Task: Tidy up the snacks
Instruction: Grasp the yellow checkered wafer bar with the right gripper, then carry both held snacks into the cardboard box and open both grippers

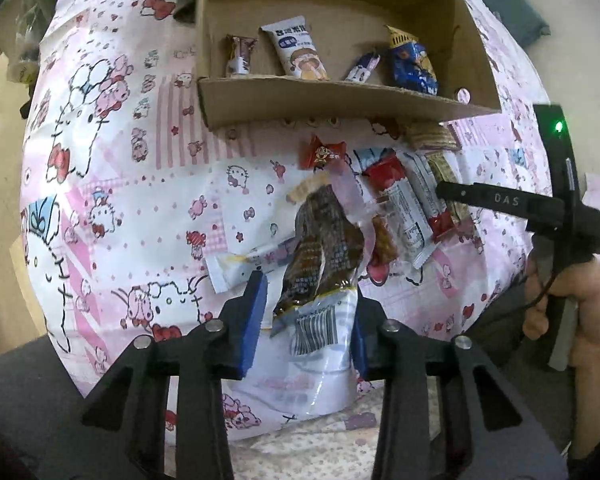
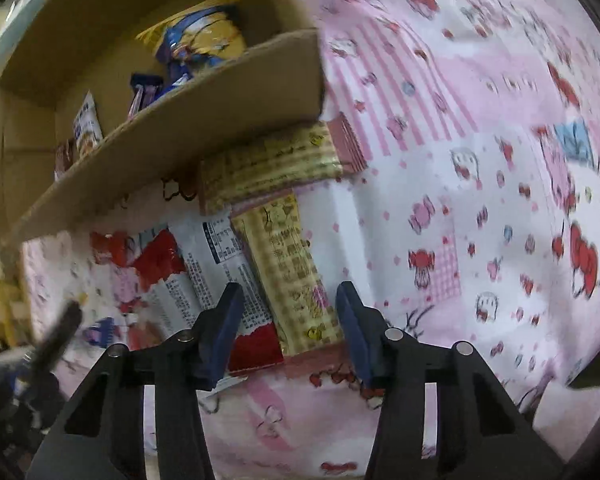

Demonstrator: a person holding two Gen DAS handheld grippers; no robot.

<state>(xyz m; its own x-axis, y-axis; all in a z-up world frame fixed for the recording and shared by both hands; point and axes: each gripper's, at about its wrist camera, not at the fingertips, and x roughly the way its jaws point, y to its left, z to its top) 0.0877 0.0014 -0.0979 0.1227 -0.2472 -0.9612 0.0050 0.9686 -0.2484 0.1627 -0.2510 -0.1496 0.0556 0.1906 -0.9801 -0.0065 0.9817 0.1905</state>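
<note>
Both sets of jaws are standing spread. The left gripper (image 1: 310, 312) is straddling the barcode end of a brown pouch (image 1: 322, 256), its blue pads (image 1: 256, 312) flanking the wrapper without pressing it as far as the left view shows. The right gripper (image 2: 288, 328) is straddling the near end of a yellow bar (image 2: 290, 268), with gaps showing on both sides of it.

The step in hand looks like picking from the loose pile: 4 snacks are already lying in the box (image 1: 476, 52), among them a blue bag (image 1: 414, 66) and a white pack (image 1: 296, 52), while the pouch, the yellow bar, a red candy (image 1: 322, 152) and a white-and-red pack (image 2: 220, 276) are still lying on the pink cloth (image 1: 140, 200) just in front of the box wall. A second yellow bar (image 2: 268, 164) is tucked partly under that wall.

Next, each gripper probably needs closing on its own packet only; the white-and-red pack is lying just beside the yellow bar and could get caught by the right gripper's left pad. The pouch is crinkled and glossy, so it may slip unless gripped well in.

The left gripper is pointing forward and down at the pile. The right one, seen from the left view (image 1: 500, 200), is reaching in from the right, held by a hand (image 1: 576, 312) low at the edge.
</note>
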